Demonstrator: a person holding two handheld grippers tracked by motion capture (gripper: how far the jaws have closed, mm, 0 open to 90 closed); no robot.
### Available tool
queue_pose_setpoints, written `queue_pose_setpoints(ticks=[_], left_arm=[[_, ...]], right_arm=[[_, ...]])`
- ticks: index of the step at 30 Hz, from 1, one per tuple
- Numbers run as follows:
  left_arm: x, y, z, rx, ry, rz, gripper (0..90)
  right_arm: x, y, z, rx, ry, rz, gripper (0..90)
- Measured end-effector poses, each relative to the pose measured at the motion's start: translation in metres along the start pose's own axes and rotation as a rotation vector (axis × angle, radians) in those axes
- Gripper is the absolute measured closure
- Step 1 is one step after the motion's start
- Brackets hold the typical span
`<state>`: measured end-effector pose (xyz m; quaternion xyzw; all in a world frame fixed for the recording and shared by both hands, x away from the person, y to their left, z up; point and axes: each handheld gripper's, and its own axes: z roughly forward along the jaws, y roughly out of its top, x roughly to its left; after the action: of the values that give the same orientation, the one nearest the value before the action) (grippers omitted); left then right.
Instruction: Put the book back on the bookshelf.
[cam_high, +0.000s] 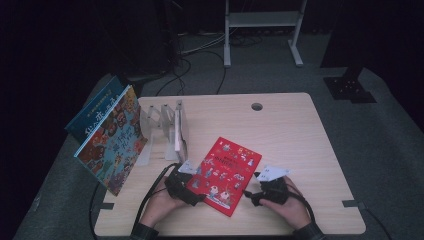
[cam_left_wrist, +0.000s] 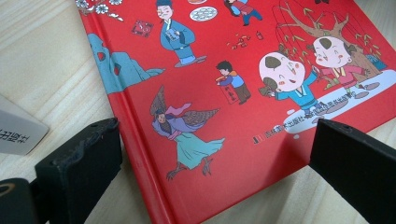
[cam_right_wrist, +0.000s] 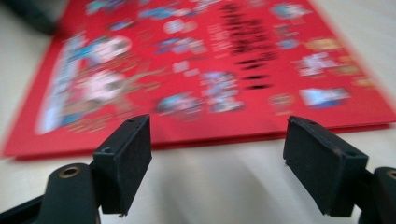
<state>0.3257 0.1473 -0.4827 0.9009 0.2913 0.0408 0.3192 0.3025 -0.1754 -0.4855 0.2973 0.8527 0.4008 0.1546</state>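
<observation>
One red picture book (cam_high: 227, 174) is lying flat on the wooden table (cam_high: 290, 130), near the person's edge and turned at a slant. Two more picture books are standing at the table's far left: a colourful blue-edged one (cam_high: 112, 142) in front, leaning against a darker blue one (cam_high: 95, 110) behind it. Just right of them one clear plastic book rack (cam_high: 162, 127) is sitting with a thin white book (cam_high: 177, 131) upright in one of its slots. Two hand-held grippers are working at the red picture book, one at each side.

The left gripper (cam_high: 192, 187) is resting at the book's left edge near its lower corner. In the left gripper view its jaws are standing wide apart over the spine, one over bare wood and the other over the cover's near edge, gripping nothing (cam_left_wrist: 212, 158).

The right gripper (cam_high: 255, 192) is sitting just beside the book's right edge. In the right gripper view the book (cam_right_wrist: 210, 70) is lying blurred ahead of the jaws, which are standing apart with only bare table between them (cam_right_wrist: 217, 154), apart from the book's edge.
</observation>
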Motion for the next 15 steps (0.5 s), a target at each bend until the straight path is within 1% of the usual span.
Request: queue_pose_setpoints(ticks=[3,6,7,11,13,14,15], left_arm=[[0.0,0.0,0.0,0.001,0.003,0.001,1.8],[-0.001,0.0,0.0,0.005,0.007,0.004,1.7],[-0.001,0.0,0.0,0.005,0.007,0.003,1.8],[-0.001,0.0,0.0,0.002,0.007,0.002,1.8],[-0.001,0.001,0.0,0.004,0.007,0.001,1.8],[-0.001,0.001,0.0,0.007,0.008,0.005,1.8],[-0.001,0.001,0.001,0.004,0.008,0.001,1.7]], right_arm=[[-0.024,0.005,0.002,0.004,-0.019,0.026,22.8],[-0.045,0.01,0.004,0.022,-0.008,0.063,22.9],[-0.053,0.012,0.006,0.023,-0.008,0.067,23.2],[-0.072,0.019,0.013,0.035,0.002,0.089,23.2],[-0.078,0.022,0.017,0.042,-0.003,0.08,23.4],[-0.081,0.024,0.019,0.044,0.006,0.09,23.3],[-0.083,0.026,0.021,0.048,0.011,0.094,23.5]])
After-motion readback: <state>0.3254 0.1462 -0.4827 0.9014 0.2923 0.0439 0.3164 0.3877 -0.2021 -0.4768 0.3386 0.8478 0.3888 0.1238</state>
